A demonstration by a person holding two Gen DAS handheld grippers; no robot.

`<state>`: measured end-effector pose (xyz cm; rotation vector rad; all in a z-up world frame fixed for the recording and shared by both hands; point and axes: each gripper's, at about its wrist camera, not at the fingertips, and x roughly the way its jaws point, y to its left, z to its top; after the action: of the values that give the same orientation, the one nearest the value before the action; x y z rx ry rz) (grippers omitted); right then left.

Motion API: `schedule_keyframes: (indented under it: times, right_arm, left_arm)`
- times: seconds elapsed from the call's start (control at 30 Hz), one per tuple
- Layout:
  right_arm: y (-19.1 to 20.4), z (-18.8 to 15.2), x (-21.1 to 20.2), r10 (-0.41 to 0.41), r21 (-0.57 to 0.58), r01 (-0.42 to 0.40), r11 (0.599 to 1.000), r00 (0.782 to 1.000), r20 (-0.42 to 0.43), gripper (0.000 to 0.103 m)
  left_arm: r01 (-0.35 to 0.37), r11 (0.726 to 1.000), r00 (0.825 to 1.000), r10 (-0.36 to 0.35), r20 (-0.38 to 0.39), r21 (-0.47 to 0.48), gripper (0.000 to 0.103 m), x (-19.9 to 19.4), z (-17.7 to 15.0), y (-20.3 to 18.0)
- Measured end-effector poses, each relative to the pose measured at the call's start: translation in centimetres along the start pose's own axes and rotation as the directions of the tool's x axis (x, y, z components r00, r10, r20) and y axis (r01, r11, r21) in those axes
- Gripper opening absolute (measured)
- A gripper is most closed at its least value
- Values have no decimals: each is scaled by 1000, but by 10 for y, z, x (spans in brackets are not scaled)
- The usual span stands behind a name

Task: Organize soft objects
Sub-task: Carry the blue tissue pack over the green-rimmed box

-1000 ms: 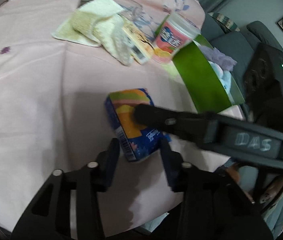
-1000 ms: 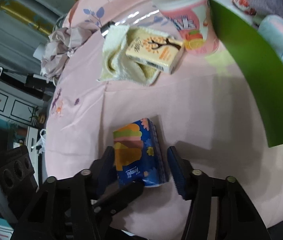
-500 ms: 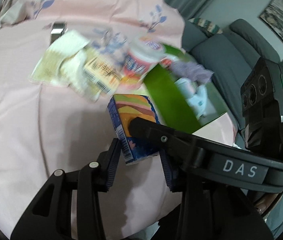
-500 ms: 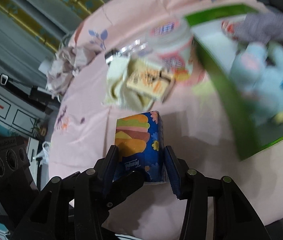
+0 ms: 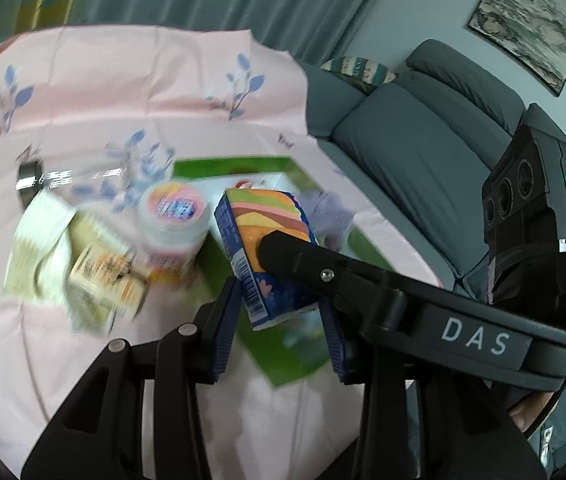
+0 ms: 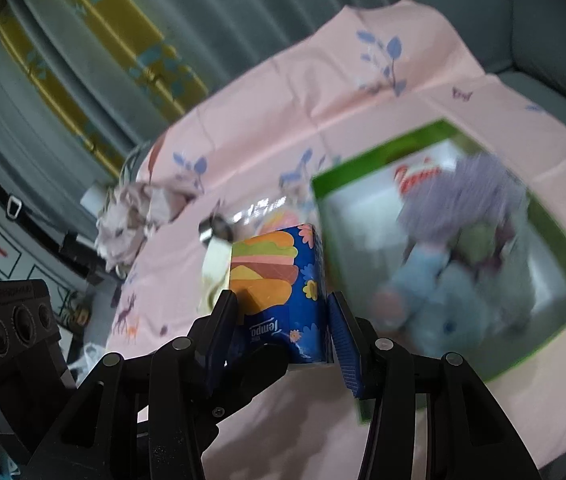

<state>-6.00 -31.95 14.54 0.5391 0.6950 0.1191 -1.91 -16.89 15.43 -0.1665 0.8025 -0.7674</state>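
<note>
Hand-held gripper on the left (image 5: 279,312) and hand-held gripper on the right (image 6: 281,322) both bracket one blue tissue pack (image 5: 267,248), lifted off the pink-covered surface (image 5: 83,360) and carried near the green box (image 6: 563,264). In the right wrist view the jaws press the pack's two sides, clamped on it. In the left wrist view the pack stands between the jaws, but a gap shows on the right-hand side and the other gripper's finger lies across the pack, so whether the left one grips it or only frames it cannot be told.

Risk, as judged from here: two tools on one soft pack can pull against each other. If they part unevenly the pack may twist and slip out short of the box, landing on the surface or on the green rim. A release from too high could also bounce it off the plush toys (image 6: 443,280) already filling the box. Motion blur across both views suggests a quick carry, which leaves less margin.

Only the left wrist view, left of centre, shows what waits on the surface: a pink tub (image 5: 173,224), a cream towel (image 5: 39,256) and a small yellow packet (image 5: 107,280), just beside one another. Only the right wrist view, at right of frame, opens the box's inside, with a lilac toy above a pale blue one, and shows the pack's brand face. A grey sofa (image 5: 423,136) fills the left wrist view's upper right.
</note>
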Motion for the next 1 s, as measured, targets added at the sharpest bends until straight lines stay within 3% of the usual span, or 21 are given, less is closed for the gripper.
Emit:
schedule_keyframes:
  times: [0.2,0.43,0.7,1.0]
  right_arm:
    - [-19,38,-5,-6,30,4,1000,998,66,50]
    - [-51,74,15,-9,74,4,997,998,61,50]
    - [-96,80,43,-7,169,4,986,1000,16,50]
    - [-119,75,66,-28,221,43,974,997,-67,50]
  left_arm:
    - [26,999,999,-27,38,32,37,28,41,-16]
    - [22,999,1000,-22,12,39,37,69,71,-19]
    - [1,999,997,1,-75,33,37,116,73,-16]
    - [-48,999,987,50,-152,22,37,139,65,-13]
